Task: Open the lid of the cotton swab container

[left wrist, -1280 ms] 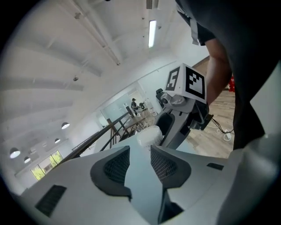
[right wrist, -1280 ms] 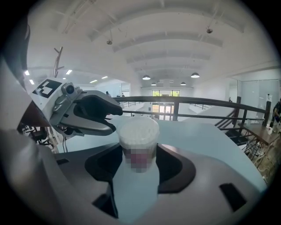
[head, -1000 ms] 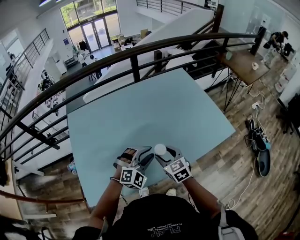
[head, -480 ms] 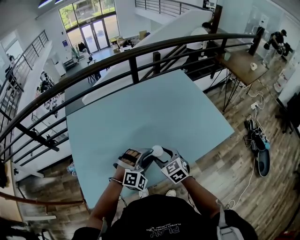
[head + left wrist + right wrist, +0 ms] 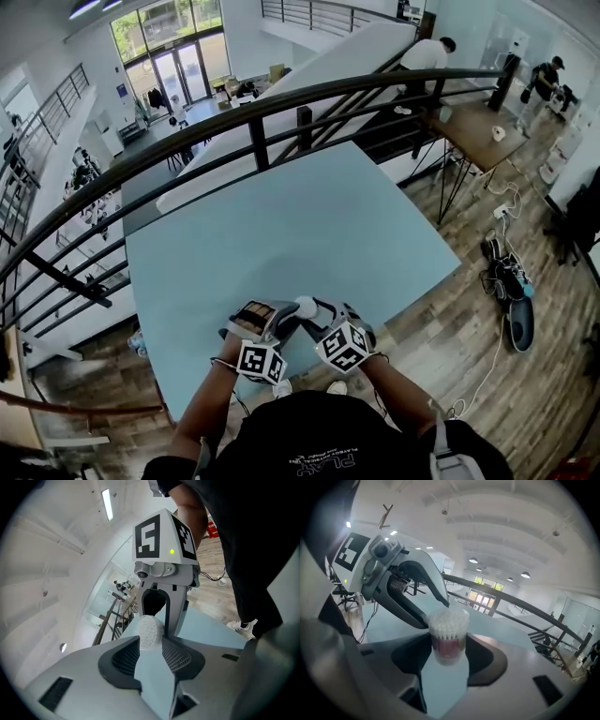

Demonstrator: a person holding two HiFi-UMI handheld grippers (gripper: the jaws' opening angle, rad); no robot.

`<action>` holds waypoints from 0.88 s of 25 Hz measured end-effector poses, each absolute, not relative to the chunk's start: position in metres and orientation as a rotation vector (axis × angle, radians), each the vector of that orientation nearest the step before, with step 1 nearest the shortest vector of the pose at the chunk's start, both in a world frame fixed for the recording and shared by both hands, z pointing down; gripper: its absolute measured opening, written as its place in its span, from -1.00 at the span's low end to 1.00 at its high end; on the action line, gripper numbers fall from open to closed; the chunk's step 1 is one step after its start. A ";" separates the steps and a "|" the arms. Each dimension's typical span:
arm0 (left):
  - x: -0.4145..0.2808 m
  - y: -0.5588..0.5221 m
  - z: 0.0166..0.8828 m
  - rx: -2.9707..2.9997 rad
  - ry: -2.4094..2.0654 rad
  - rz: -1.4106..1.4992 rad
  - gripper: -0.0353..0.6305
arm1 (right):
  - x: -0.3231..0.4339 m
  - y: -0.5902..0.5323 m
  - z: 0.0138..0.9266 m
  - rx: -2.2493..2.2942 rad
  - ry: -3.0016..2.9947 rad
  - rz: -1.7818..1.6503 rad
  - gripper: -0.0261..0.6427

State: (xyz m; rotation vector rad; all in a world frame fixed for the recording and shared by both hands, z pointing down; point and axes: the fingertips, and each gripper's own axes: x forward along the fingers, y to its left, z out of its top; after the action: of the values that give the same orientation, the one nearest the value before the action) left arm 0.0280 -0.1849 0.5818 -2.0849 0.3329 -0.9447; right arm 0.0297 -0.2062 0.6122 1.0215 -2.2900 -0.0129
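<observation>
Right gripper view shows the clear round plastic cotton swab container (image 5: 448,637), with its red label and white swab heads packed at the top, upright between the jaws of the right gripper (image 5: 448,654). Both dark pads press its sides, and these jaws have just been closing on it. The left gripper (image 5: 436,613) comes in from the upper left, with one jaw behind the container's rim and the other against its left side. In the left gripper view the white top sits between those jaw tips and appears to touch both pads. These jaws have just been opening slightly with the top between them. Head view places the container above the near part of the pale blue surface (image 5: 300,216), close to the person's body. I cannot tell whether it rests on that surface.
</observation>
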 end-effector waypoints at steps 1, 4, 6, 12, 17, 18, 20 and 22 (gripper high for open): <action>0.028 -0.184 0.582 -2.086 0.324 -0.947 -0.42 | 0.030 -0.206 0.611 1.020 -2.289 -0.022 -0.22; 0.026 -0.181 0.582 -2.086 0.304 -0.952 -0.45 | 0.030 -0.202 0.610 1.019 -2.287 -0.043 -0.23; 0.023 -0.178 0.582 -2.091 0.299 -0.958 -0.48 | 0.027 -0.200 0.609 1.015 -2.288 -0.054 -0.24; 0.017 -0.180 0.581 -2.096 0.299 -0.966 -0.54 | 0.022 -0.202 0.605 1.001 -2.287 -0.119 -0.24; 0.019 -0.178 0.579 -2.098 0.293 -0.980 -0.55 | 0.024 -0.199 0.603 0.981 -2.292 -0.161 -0.24; 0.018 -0.177 0.581 -2.102 0.291 -0.983 -0.56 | 0.023 -0.199 0.603 0.976 -2.288 -0.173 -0.24; 0.014 -0.175 0.584 -2.109 0.285 -0.987 -0.58 | 0.020 -0.197 0.605 0.966 -2.283 -0.193 -0.24; 0.010 -0.174 0.584 -2.113 0.281 -0.988 -0.58 | 0.017 -0.196 0.607 0.961 -2.283 -0.202 -0.24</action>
State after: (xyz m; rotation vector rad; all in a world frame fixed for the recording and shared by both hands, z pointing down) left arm 0.0096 -0.1741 0.5842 -2.1127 0.2813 -0.9883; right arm 0.0170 -0.1962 0.6065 0.9607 -2.2832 -0.2016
